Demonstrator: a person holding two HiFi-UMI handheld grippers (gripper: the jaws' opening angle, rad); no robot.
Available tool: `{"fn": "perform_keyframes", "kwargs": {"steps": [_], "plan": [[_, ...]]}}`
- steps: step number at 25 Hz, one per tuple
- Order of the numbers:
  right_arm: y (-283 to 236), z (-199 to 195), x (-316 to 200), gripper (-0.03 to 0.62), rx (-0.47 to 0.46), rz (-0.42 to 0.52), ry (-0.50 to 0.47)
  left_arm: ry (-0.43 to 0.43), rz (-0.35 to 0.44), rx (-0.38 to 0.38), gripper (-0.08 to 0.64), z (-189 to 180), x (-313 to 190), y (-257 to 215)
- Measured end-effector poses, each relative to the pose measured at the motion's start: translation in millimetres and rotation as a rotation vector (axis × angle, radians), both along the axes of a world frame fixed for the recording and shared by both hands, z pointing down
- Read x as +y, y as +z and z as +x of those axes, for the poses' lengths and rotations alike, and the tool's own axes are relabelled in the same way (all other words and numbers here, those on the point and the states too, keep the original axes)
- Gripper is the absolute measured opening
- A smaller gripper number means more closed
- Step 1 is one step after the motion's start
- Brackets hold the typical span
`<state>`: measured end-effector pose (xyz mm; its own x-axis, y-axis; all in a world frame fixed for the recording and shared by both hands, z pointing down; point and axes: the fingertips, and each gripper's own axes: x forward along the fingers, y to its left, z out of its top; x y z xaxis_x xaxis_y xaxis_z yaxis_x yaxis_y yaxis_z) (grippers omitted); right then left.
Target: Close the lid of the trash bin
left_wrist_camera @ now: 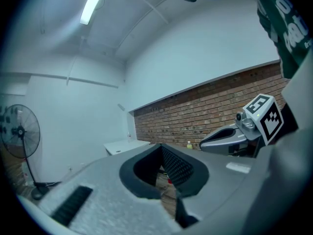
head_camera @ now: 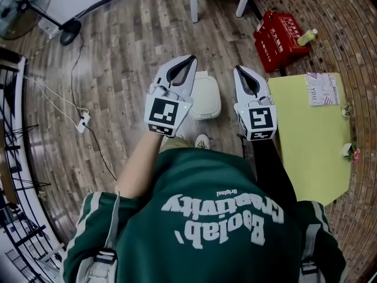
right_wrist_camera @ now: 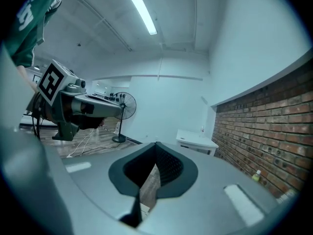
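The white trash bin (head_camera: 206,96) stands on the wooden floor just ahead of the person's feet, and from above its lid looks flat and down. My left gripper (head_camera: 191,58) is held above the bin's left side, jaws together with nothing in them. My right gripper (head_camera: 238,69) hovers to the right of the bin, also shut and empty. Both point away from the person, out into the room. In the left gripper view the left gripper (left_wrist_camera: 161,147) has its tips meeting, and the right gripper (left_wrist_camera: 230,138) shows beside it. The right gripper view shows the right gripper (right_wrist_camera: 156,145) shut too, with the bin hidden.
A red box (head_camera: 277,40) with a yellow-green bottle (head_camera: 307,37) lies at the far right by the brick wall. A yellow-green table (head_camera: 306,140) with a paper (head_camera: 322,88) is at the right. A fan (head_camera: 23,5), a power strip (head_camera: 84,121) and a black railing (head_camera: 9,158) are at the left.
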<state>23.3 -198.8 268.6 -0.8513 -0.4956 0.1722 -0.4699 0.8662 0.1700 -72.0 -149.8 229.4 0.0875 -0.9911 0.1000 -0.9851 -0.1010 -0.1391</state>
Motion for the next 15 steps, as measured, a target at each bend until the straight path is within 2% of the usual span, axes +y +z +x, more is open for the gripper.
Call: {"fn": "perform_keyframes", "kwargs": {"steps": [15], "plan": [[-5.2,5.3,-4.8,0.01,-0.005,0.012,0.001,0.016,-0.004,-0.016,0.003,7.8,-7.1,-0.6]]}}
